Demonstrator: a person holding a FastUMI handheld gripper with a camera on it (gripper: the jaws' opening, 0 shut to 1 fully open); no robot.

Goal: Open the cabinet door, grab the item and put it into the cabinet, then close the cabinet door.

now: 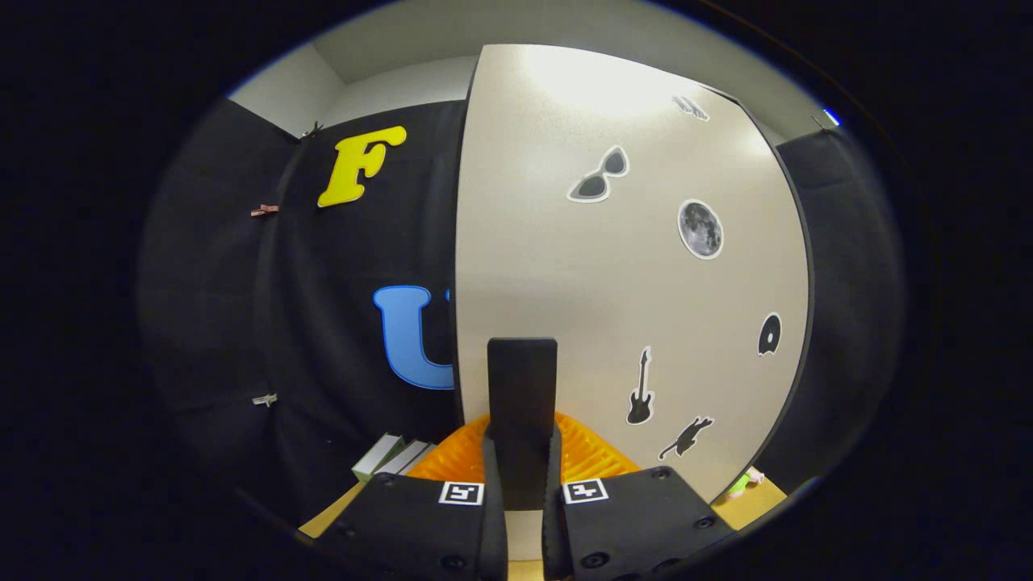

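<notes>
The gripper (522,472) has both fingers squeezed onto the upright black handle (522,387) of the cabinet door (613,274). Right behind them sits an orange ribbed item (585,456), touching the door's foot. Left of it, a few boxes (391,456) lie on the wooden table (335,512). Stickers dot the pale door, with black cloth wall (323,323) beyond.

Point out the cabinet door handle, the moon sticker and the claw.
cabinet door handle (522,387): gripper view, its flat front, between the fingers.
moon sticker (700,229): gripper view, its centre, on the door.
claw (523,496): gripper view, midway between the fingertips, closed on the handle.
</notes>
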